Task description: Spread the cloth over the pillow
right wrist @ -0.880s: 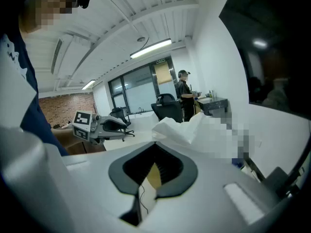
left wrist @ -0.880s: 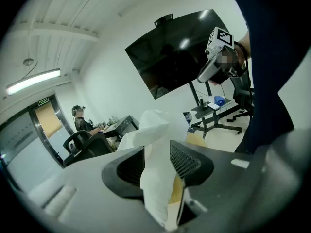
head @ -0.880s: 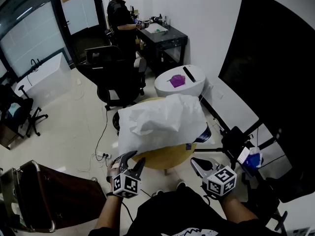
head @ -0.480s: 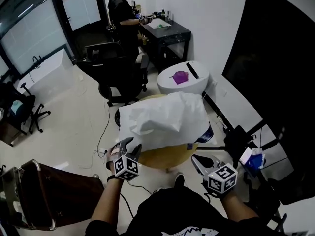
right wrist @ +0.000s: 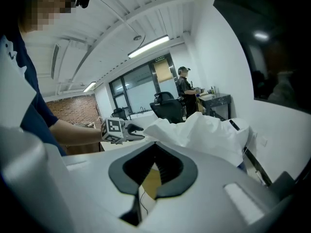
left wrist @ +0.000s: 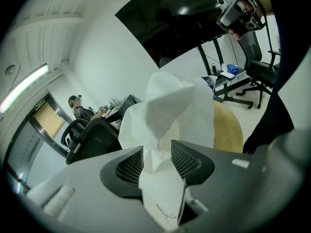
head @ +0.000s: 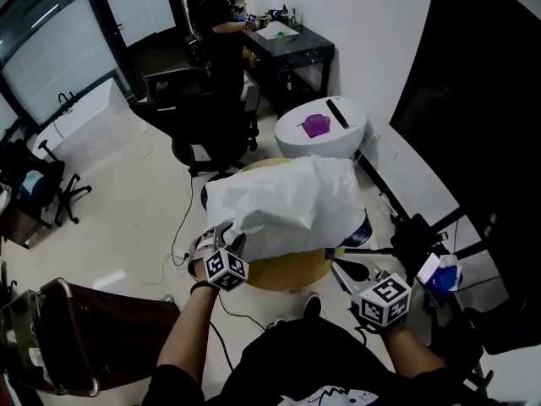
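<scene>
1. Cloth [head: 287, 200], white and crumpled, lies heaped on the round yellow table [head: 292, 271] and covers most of its top; the pillow beneath it cannot be seen
2. Left gripper [head: 226, 238] is at the near left edge of the cloth; in the left gripper view a bunched fold of it runs up between the two meshed pads, which are pinched onto the fabric
3. Right gripper [head: 344, 271] hangs near the table's right front edge, apart from the cloth; the right gripper view shows its jaws closed together with nothing between them
4. Beyond the table stands a white round stand [head: 325, 142] with a purple thing [head: 315, 125] and a black bar [head: 336, 112] on top
5. Farther back a person [head: 211, 19] stands at a black desk [head: 308, 53], and a black office chair [head: 207, 112] stands between that desk and the yellow table
</scene>
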### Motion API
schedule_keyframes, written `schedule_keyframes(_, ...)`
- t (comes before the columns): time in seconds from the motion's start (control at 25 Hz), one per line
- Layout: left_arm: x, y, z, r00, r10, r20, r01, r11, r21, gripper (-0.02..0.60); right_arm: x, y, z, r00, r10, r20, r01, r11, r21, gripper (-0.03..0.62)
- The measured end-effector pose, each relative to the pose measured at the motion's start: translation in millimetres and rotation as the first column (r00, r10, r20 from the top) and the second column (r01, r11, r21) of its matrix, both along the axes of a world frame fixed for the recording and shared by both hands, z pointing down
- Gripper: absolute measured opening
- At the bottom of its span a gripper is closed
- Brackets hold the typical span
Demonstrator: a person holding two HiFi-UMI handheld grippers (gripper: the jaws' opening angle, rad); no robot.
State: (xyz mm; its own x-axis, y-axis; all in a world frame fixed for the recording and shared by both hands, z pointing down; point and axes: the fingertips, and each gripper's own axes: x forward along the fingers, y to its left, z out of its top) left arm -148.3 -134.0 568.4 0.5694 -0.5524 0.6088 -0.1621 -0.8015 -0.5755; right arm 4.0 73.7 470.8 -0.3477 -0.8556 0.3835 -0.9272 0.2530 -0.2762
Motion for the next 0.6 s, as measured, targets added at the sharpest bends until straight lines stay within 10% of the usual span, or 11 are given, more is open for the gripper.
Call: schedule_keyframes(0.6,20.1,-16.3,-64.7,0.996,0.016,-0.087,-0.004,0.991,0.135,0.000,20.1,-16.6,13.8,1.000,-0.001,-0.027,0.001,1.000,-0.021,0.008)
